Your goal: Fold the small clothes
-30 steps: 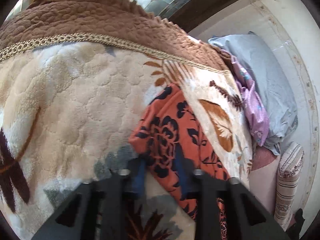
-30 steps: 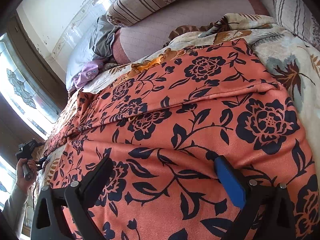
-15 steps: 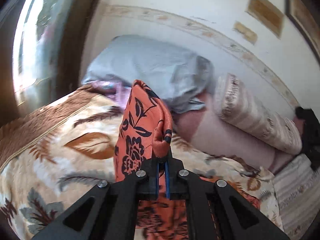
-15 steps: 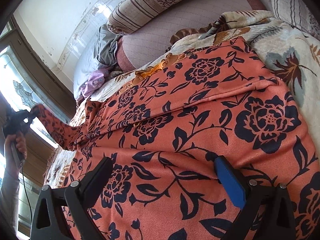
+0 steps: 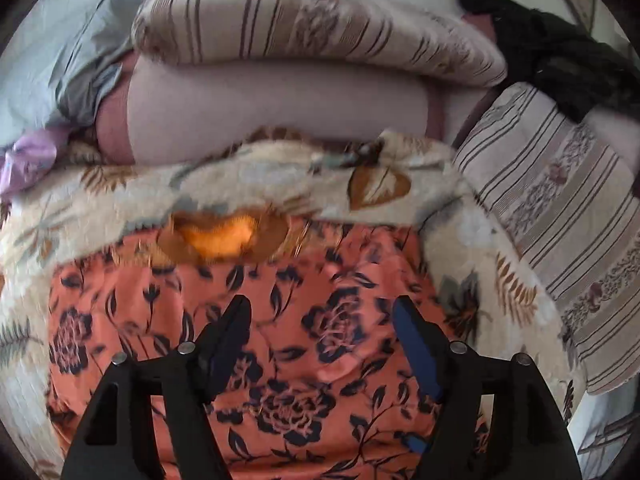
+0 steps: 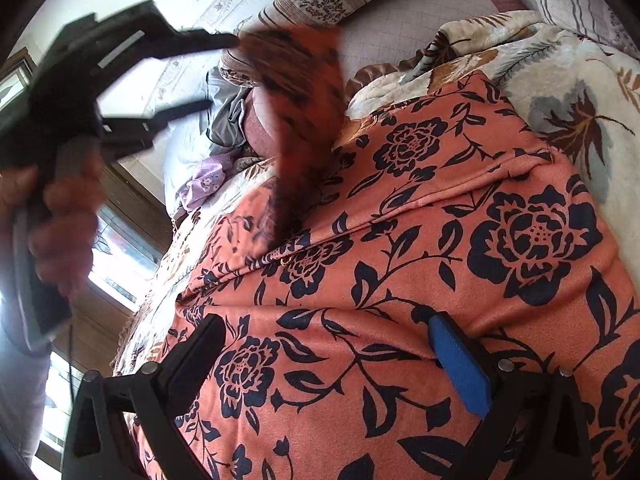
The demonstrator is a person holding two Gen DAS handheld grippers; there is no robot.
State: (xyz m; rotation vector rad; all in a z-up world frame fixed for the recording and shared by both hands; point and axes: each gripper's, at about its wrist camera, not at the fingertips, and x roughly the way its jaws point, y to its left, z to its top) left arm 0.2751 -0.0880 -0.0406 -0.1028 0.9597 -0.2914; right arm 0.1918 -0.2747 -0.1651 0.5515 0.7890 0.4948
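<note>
An orange garment with dark blue flowers (image 5: 132,300) lies spread on a leaf-patterned blanket (image 5: 240,184). My left gripper (image 5: 320,306) hovers over it, jaws opening, with nothing pressed between the fingers. In the right wrist view the left gripper (image 6: 222,72) is at the upper left in a person's hand (image 6: 60,208). A blurred flap of the garment (image 6: 304,92) hangs loose just off its fingertips, above the rest of the garment (image 6: 480,200). My right gripper (image 6: 326,322) stands open low over the near part of the cloth, gripping nothing.
A striped bolster (image 5: 312,28) and a pink cushion (image 5: 280,108) lie beyond the blanket. A striped pillow (image 5: 560,220) and black cloth (image 5: 560,48) are on the right. A grey pillow (image 5: 60,48) and purple cloth (image 5: 28,160) are on the left. A window (image 6: 120,248) is behind.
The left gripper shut on a corner of the garment, lifted it and swung it across over the spread cloth, then opened and let the corner go. The right gripper stayed put.
</note>
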